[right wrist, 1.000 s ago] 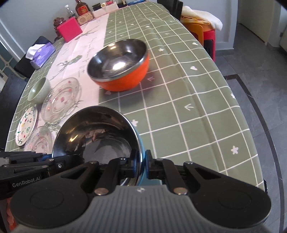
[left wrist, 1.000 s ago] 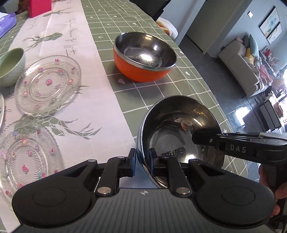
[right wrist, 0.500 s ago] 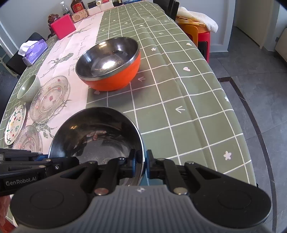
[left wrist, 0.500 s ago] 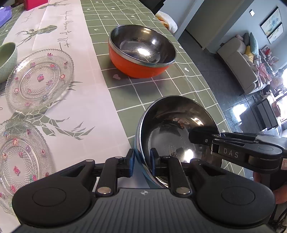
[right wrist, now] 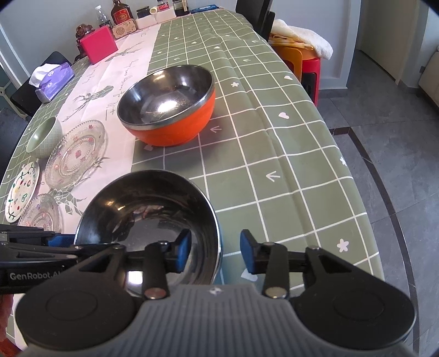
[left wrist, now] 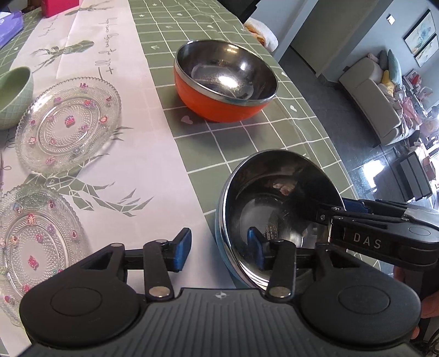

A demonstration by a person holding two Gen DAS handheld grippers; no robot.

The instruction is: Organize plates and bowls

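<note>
Jaws of both grippers are opening, each pair straddling the steel bowl's (left wrist: 277, 217) rim without pinching it.

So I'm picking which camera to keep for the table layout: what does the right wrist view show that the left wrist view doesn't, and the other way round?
Only the right wrist view shows the painted white plate, the bottles at the table's far end, and the orange stool.

Only the left wrist view shows the sofa and framed pictures.

Both show the orange bowl, the steel bowl with both hand-held grippers opening around its rim, two glass plates, the green bowl, and the tissue pack.
</note>
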